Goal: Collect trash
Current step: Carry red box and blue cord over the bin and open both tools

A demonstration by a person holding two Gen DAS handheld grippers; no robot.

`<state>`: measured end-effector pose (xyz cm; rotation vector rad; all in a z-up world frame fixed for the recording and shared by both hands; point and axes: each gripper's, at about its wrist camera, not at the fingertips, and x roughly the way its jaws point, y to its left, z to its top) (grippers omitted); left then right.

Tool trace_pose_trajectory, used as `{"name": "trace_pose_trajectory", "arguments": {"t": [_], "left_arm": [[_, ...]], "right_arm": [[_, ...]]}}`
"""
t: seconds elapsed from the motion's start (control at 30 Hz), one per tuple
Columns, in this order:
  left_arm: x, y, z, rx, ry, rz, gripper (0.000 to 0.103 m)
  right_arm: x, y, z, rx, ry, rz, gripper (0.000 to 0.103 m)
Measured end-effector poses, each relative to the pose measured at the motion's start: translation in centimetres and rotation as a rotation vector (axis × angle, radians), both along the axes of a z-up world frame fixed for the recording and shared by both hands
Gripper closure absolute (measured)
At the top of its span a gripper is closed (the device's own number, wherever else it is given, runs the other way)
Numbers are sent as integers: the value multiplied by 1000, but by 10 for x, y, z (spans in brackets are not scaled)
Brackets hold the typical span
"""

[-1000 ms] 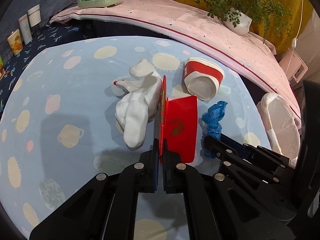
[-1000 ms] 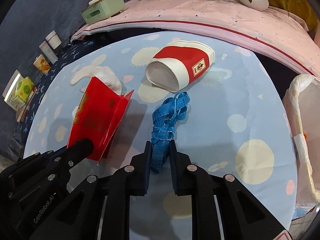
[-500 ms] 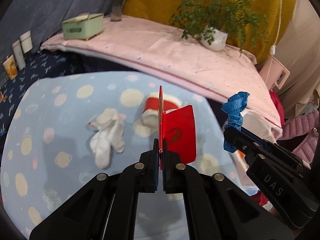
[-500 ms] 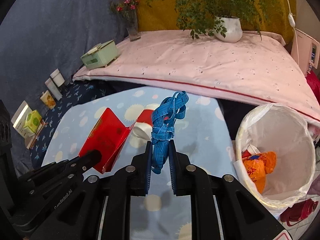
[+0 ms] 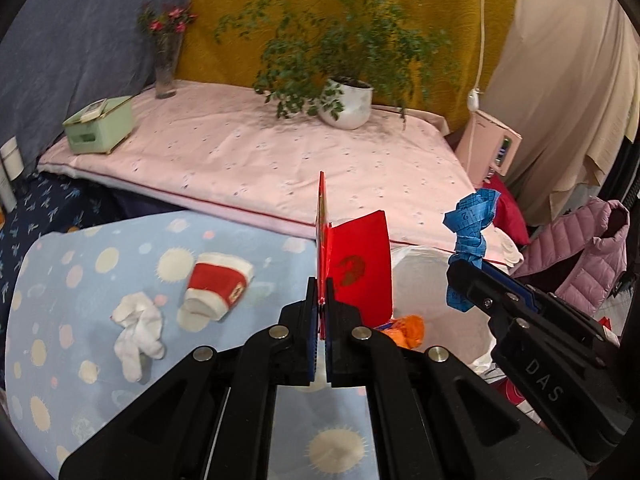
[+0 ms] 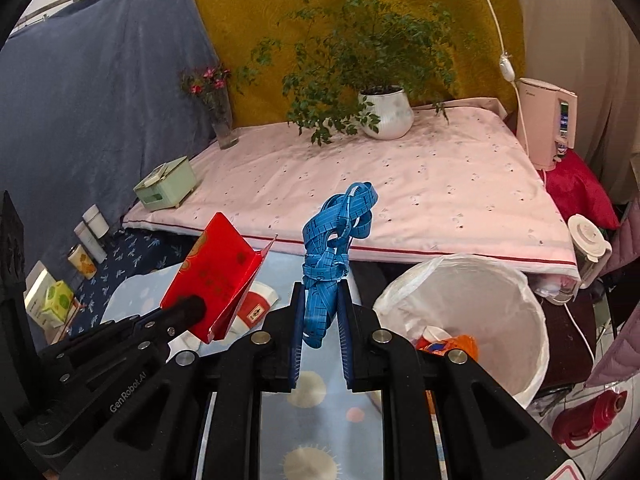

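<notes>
My left gripper (image 5: 319, 300) is shut on a folded red paper packet (image 5: 360, 264) and holds it up over the table's right edge; the packet also shows in the right wrist view (image 6: 218, 276). My right gripper (image 6: 320, 312) is shut on a bundled blue measuring tape (image 6: 332, 236), held in the air just left of the white-lined trash bin (image 6: 516, 308). The tape also shows in the left wrist view (image 5: 470, 232). A red and white paper cup (image 5: 216, 288) and a crumpled white tissue (image 5: 138, 324) lie on the blue patterned table (image 5: 80, 280).
The bin holds orange wrappers (image 6: 448, 342). Behind the table is a pink-covered bench (image 6: 400, 192) with a potted plant (image 6: 384, 116), a green box (image 6: 166, 188) and a flower vase (image 6: 222, 120). A pink appliance (image 6: 548, 120) and a red bottle (image 6: 588, 416) are at right.
Both grippers have risen and swung right toward the bin, carrying the red packet and the blue tape away from the tabletop. The cup and tissue stayed on the table.
</notes>
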<state>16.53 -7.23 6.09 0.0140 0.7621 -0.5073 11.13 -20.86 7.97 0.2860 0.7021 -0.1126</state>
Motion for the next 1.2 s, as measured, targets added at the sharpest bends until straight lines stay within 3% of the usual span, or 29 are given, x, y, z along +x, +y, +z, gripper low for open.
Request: {"name": "trace_pose_trajectory", "arguments": {"t": [0.67, 1.0, 1.2], "left_arm": [[-15, -91, 1, 20, 11, -136, 101], [-8, -107, -9, 11, 29, -128, 91], [-5, -103, -13, 19, 33, -111, 90]], "right_arm": [[-33, -88, -12, 20, 2, -142, 88], [-33, -105, -24, 26, 19, -175, 81], [-32, -105, -24, 20, 21, -174, 81]]}}
